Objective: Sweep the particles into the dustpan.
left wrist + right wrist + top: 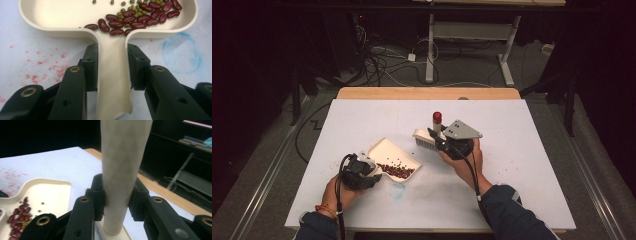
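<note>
A cream dustpan [394, 156] lies on the white table, left of centre, with red kidney beans [396, 171] and small green beans [122, 10] in it. My left gripper [378, 172] is shut on the dustpan's handle [113, 75], and both pads press its sides. A cream hand brush [424, 137] stands just right of the pan, its red-tipped handle [437, 117] pointing up. My right gripper [437, 137] is shut on that brush handle [122, 165]. In the right gripper view the dustpan [45, 191] lies to the left, below the brush.
A faint blue ring stain [398, 190] marks the table in front of the pan, and red smudges [50, 67] lie beside the handle. The table's wooden far edge [427, 93] borders a dark floor with cables and a desk frame [472, 45].
</note>
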Tool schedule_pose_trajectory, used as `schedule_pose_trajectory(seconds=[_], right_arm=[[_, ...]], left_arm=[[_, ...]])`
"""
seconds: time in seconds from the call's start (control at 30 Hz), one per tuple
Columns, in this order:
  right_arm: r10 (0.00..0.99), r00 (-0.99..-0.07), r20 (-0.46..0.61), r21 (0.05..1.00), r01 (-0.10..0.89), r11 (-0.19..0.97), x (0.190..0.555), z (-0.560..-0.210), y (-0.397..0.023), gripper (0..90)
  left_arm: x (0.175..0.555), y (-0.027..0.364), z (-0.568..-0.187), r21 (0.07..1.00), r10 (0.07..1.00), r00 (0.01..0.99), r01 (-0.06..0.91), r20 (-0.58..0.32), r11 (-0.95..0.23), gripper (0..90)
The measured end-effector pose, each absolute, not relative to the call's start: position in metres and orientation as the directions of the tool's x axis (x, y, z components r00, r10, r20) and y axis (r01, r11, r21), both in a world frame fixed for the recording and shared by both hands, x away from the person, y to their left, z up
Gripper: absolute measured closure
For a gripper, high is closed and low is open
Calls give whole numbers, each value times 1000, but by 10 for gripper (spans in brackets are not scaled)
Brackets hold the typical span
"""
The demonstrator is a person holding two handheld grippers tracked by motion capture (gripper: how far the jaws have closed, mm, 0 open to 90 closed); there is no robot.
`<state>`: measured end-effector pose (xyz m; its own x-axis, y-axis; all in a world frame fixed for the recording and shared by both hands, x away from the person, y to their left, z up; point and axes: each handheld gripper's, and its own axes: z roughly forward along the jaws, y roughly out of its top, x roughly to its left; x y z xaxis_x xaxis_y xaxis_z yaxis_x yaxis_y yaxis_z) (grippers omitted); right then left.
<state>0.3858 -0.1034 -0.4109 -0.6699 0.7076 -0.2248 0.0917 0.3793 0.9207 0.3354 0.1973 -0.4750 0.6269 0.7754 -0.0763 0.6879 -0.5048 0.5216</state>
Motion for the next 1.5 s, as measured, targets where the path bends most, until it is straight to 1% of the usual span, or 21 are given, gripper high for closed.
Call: schedule_pose_trajectory(seconds=[0.13, 0.2, 0.3, 0.47, 0.67, 0.7, 0.83, 0.97, 1.03, 1.1, 1.23, 1.33, 1.5], right_arm=[[668, -713, -210, 916, 95, 390, 372, -416, -88, 702], [643, -728, -239, 905, 73, 419, 362, -418, -81, 701], [606, -773, -189, 919, 78, 386, 351, -413, -78, 705], [584, -793, -172, 938, 49, 343, 336, -398, -81, 705], [600, -783, -164, 946, 48, 321, 339, -391, -87, 705], [612, -771, -180, 944, 39, 327, 344, -392, -86, 705], [642, -746, -176, 947, 49, 317, 362, -401, -84, 705], [651, -731, -204, 944, 29, 328, 372, -406, -77, 705], [661, -730, -171, 949, 58, 310, 383, -410, -66, 705], [665, -727, -174, 944, 68, 321, 386, -413, -58, 705], [645, -747, -161, 940, 83, 330, 383, -416, -44, 705], [635, -752, -175, 935, 75, 347, 377, -417, -39, 704], [604, -779, -170, 932, 71, 354, 358, -420, -30, 702]], left_arm=[[335, 196, -476, 525, 782, 619, 691, -76, -496, 630], [335, 195, -476, 527, 787, 612, 694, -73, -491, 630], [334, 194, -476, 529, 790, 609, 693, -65, -490, 630], [335, 193, -476, 527, 790, 609, 694, -66, -491, 631], [334, 194, -475, 531, 793, 606, 694, -66, -486, 631], [334, 194, -475, 531, 794, 604, 695, -67, -484, 630], [333, 194, -476, 530, 800, 597, 698, -59, -482, 631], [333, 192, -478, 532, 811, 579, 713, -80, -457, 631], [332, 190, -477, 533, 819, 569, 717, -76, -449, 631], [332, 189, -476, 533, 821, 566, 717, -72, -448, 632], [332, 187, -477, 540, 829, 554, 720, -69, -436, 632], [333, 186, -477, 545, 835, 545, 723, -73, -424, 631], [333, 185, -478, 556, 844, 530, 727, -80, -404, 629]])
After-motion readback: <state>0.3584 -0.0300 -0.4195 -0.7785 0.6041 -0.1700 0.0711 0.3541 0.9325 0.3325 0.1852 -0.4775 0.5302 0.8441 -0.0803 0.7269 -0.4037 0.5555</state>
